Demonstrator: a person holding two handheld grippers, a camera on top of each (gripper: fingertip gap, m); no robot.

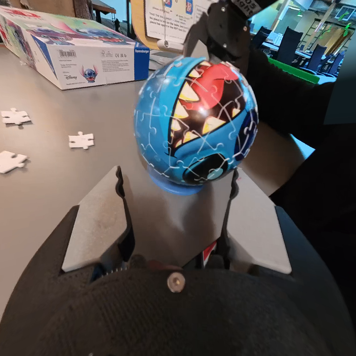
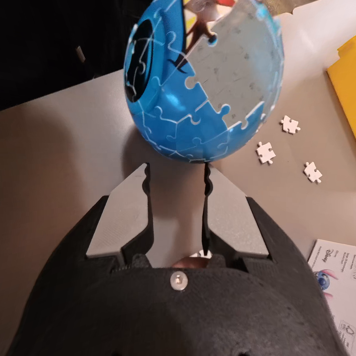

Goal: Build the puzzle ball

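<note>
Puzzle ball [image 1: 194,123] between spread left gripper [image 1: 176,175] and right gripper [image 2: 176,166], fingers apart; printed box [image 1: 77,55], perhaps cardboard.

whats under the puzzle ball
In the left wrist view the puzzle ball sits on a round blue stand on the grey table. The ball covers the stand's top, so how it seats is hidden.

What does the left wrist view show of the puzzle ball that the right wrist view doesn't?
Only the left wrist view shows the painted mouth with teeth and the blue stand under the puzzle ball.

Only the right wrist view shows the big gap where pieces are missing, and a yellow object at the table edge.

Both show the ball's blue shell, three loose white pieces on the grey table, and the puzzle box.
</note>
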